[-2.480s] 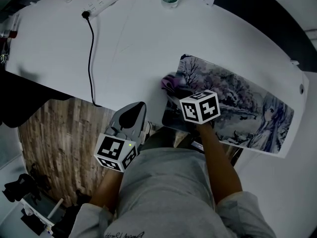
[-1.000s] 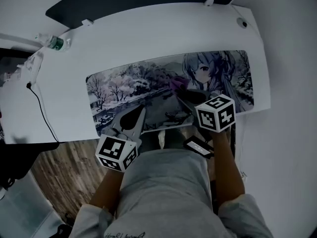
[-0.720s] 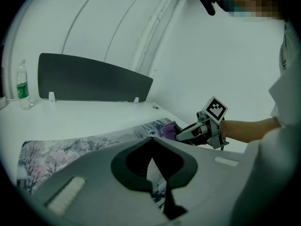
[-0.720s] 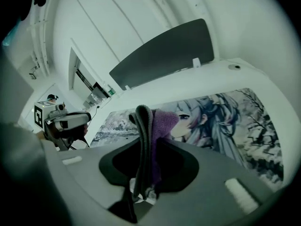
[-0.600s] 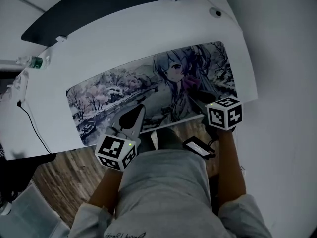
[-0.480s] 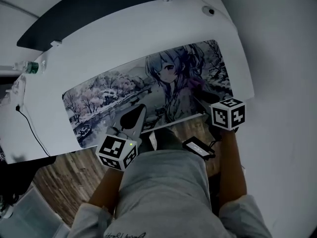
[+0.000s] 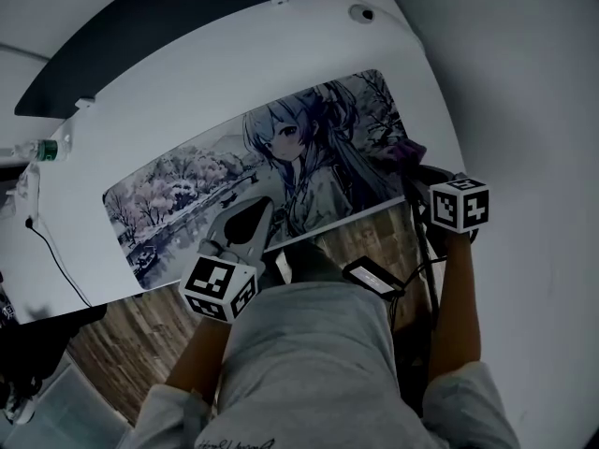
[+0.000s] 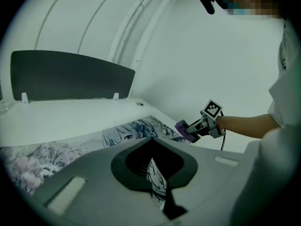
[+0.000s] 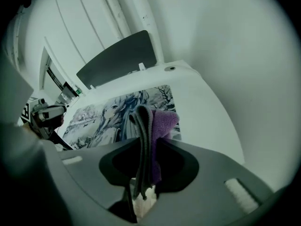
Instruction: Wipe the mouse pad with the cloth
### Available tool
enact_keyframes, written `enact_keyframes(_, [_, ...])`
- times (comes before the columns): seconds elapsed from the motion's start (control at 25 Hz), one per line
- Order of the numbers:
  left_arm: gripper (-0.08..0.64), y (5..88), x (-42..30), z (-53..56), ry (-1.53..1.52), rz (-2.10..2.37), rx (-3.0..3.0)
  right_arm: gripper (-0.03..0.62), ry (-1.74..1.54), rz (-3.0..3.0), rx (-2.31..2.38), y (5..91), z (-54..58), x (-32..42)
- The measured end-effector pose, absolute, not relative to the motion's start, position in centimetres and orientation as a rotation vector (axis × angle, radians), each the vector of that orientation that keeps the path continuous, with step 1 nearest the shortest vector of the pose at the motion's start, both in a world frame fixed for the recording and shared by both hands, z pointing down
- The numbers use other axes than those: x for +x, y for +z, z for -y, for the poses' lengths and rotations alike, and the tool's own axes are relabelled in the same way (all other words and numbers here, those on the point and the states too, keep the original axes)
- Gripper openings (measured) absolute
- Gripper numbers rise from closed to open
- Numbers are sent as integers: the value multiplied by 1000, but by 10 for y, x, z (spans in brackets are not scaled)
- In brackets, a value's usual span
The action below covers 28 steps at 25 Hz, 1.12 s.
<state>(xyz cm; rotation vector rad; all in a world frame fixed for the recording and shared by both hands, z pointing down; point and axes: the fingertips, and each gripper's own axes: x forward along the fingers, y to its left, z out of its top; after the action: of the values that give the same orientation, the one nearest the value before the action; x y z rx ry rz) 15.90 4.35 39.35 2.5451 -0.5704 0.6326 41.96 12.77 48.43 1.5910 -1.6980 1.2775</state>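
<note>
Jaws clamp cloth (image 9: pixel 162 121); left gripper (image 7: pixel 260 215) empty.

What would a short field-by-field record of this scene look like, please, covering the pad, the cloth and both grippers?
surface: white table
target: printed mouse pad, flat along the table's near edge
tool: purple cloth, at the pad's right end
right: right gripper shut on the cloth
left: left gripper shut, nothing in it, over the pad's near edge
other: bottle at the table's far left
</note>
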Motion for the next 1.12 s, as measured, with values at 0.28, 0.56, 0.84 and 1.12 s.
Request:
enact_keyframes(0.28, [13, 400, 163, -41, 654, 592, 2536, 97, 1246, 1559, 1513, 513, -146, 455])
enact_keyframes(0.56, [13, 401, 166, -39, 655, 602, 2526, 97, 1303, 1522, 1467, 534, -146, 448])
enact_keyframes(0.84, [12, 405, 169, -44, 655, 575, 2523, 97, 1329, 1502, 1505, 535, -144, 441])
enact_keyframes(1.12, [12, 405, 151, -45, 649, 586, 2518, 97, 1338, 1523, 1493, 535, -140, 415])
